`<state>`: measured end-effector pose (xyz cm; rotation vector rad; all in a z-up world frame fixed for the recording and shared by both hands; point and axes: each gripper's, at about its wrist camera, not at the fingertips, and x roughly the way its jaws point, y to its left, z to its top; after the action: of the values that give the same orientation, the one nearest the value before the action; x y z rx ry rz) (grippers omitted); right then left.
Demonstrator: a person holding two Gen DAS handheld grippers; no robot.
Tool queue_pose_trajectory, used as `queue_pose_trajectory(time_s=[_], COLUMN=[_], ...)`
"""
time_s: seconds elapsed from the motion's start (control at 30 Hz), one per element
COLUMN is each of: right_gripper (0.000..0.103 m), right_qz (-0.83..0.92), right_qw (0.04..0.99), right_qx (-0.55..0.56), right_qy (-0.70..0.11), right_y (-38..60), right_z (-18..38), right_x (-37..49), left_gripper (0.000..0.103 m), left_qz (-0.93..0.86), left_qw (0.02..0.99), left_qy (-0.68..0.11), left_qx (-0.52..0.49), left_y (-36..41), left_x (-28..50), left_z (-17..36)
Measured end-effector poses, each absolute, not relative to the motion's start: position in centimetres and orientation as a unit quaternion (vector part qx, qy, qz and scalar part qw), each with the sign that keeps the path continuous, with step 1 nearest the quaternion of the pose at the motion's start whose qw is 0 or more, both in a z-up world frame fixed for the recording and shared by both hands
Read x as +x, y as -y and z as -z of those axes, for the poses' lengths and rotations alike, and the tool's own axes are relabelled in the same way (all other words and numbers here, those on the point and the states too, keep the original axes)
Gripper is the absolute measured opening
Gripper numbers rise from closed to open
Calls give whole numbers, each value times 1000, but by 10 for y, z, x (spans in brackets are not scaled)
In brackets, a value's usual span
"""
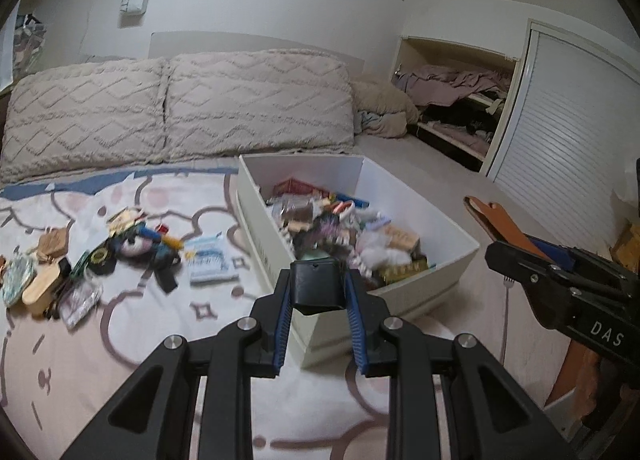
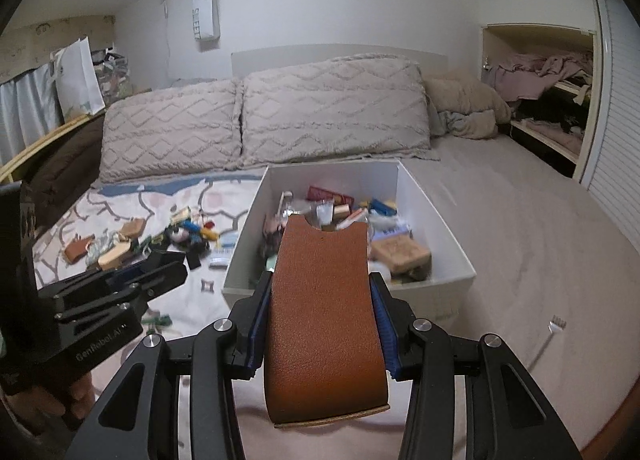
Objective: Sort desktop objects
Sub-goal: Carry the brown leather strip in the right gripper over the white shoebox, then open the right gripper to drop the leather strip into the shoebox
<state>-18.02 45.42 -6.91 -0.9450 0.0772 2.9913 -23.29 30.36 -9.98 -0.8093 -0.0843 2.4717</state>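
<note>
1. Leftover pile (image 1: 100, 260) on the patterned blanket (image 1: 132, 332), far left: wooden pieces, small packets, a blue-and-white packet (image 1: 210, 260). Still unsorted, well apart from the bin.
2. Left gripper (image 1: 318, 292): jaws narrow, blue pads clamped on a small black boxy item (image 1: 318, 284). It hangs just at the near corner of the white bin (image 1: 400, 296), not yet over the contents.
3. White bin sits on the bed, already crowded with mixed bits; a tan block (image 2: 402, 254) lies on the right side inside.
4. Right gripper (image 2: 320, 324): jaws partly open around a brown leather sleeve (image 2: 320, 300), pinched by its long edges, notched end pointing at the bin. The sleeve bows upward, so the squeeze looks firm.
5. Doing the step well, my read: carry each item fully past the near wall before letting go; release low so nothing bounces out; drop one at a time so the two tools do not collide over the bin. Lay the sleeve flat on top, since it is wide.
6. Risk: black item may clip the near corner if released here.
7. Writing: wall hanging (image 2: 206, 16) reads "SWEET"; left tool body shows "GenRobot.AI" in the right wrist view; right tool body shows "DAS" in the left wrist view. Packet print too blurred.
</note>
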Motion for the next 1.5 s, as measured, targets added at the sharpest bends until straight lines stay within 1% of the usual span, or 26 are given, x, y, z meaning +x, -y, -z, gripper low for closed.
queue_pose_trajectory(time_s=[0.13, 0.3, 0.47, 0.87, 1.23, 1.5], right_gripper=[46, 46, 46, 46, 46, 46], right_qz=[-955, -950, -943, -929, -912, -906], right_qw=[3, 11, 14, 11, 13, 15], right_qx=[-297, -309, -328, -363, -393, -410], right_qy=[-23, -34, -45, -70, -114, -102], right_y=[-461, -474, -484, -500, -519, -524], right_z=[65, 67, 70, 78, 83, 88], right_x=[-197, -218, -245, -311, -368, -406], left_gripper=[26, 26, 26, 26, 26, 26], left_qz=[-915, -905, -895, -881, -850, -825], left_qw=[271, 277, 277, 292, 329, 348], left_qy=[37, 45, 37, 22, 0, 6], left_qx=[-296, -321, -347, -371, -411, -446], left_y=[-310, -316, -319, -334, -363, -369], left_x=[-250, -276, -307, -369, -392, -397], left_z=[98, 107, 112, 107, 114, 130])
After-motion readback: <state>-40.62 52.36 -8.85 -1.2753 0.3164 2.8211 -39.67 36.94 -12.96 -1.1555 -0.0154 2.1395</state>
